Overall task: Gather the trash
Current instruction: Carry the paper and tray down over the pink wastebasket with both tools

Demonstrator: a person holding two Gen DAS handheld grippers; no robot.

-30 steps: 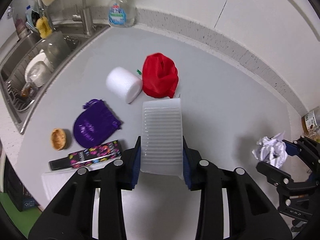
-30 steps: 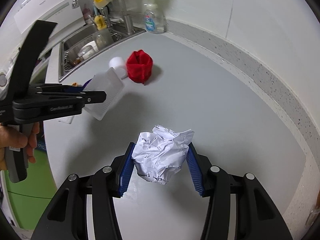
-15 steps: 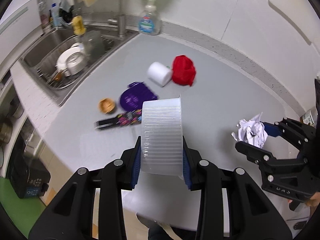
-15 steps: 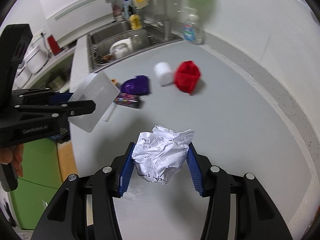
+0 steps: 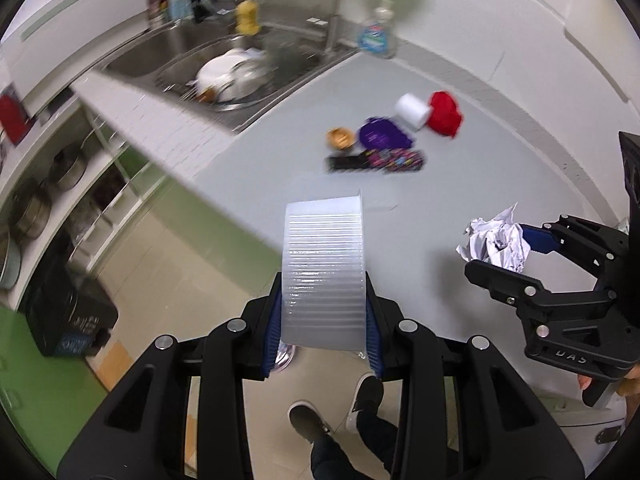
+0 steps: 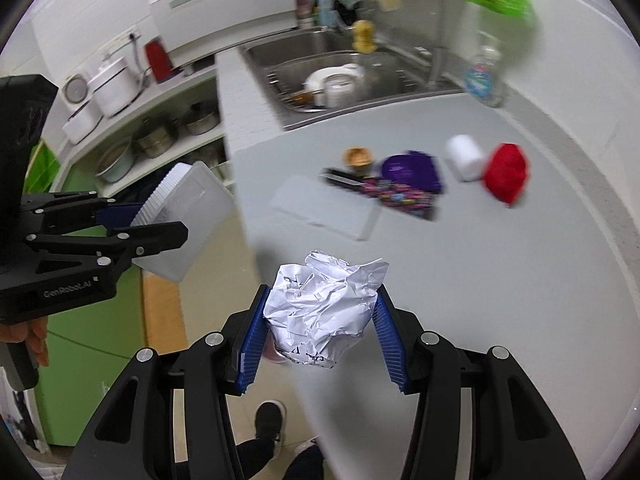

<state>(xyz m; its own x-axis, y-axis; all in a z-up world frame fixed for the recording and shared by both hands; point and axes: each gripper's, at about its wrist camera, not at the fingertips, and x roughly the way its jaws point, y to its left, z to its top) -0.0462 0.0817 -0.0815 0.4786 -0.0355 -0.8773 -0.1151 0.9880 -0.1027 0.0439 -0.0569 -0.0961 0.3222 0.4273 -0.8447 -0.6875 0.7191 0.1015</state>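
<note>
Your left gripper (image 5: 324,336): clenched on a ribbed translucent plastic container (image 5: 323,268), held past the desk (image 5: 460,184) edge, over the floor. Your right gripper (image 6: 320,332): grasping a crumpled paper ball (image 6: 324,312) above the desk's near edge. On the desk: red pouch (image 6: 506,172), purple pouch (image 6: 412,170), white roll (image 6: 464,158).

**Open floor below, clutter at the far counter**

Both loads hang past the counter (image 6: 500,280) edge, with bare floor (image 5: 192,248) beneath. The near counter is bare except for a flat lid (image 6: 326,208). Farther in, a dark wrapper (image 6: 384,192), purple pouch (image 6: 412,170), white roll (image 6: 464,158) and red bag (image 6: 506,172) crowd together. The sink (image 6: 344,76) blocks the left end.
</note>
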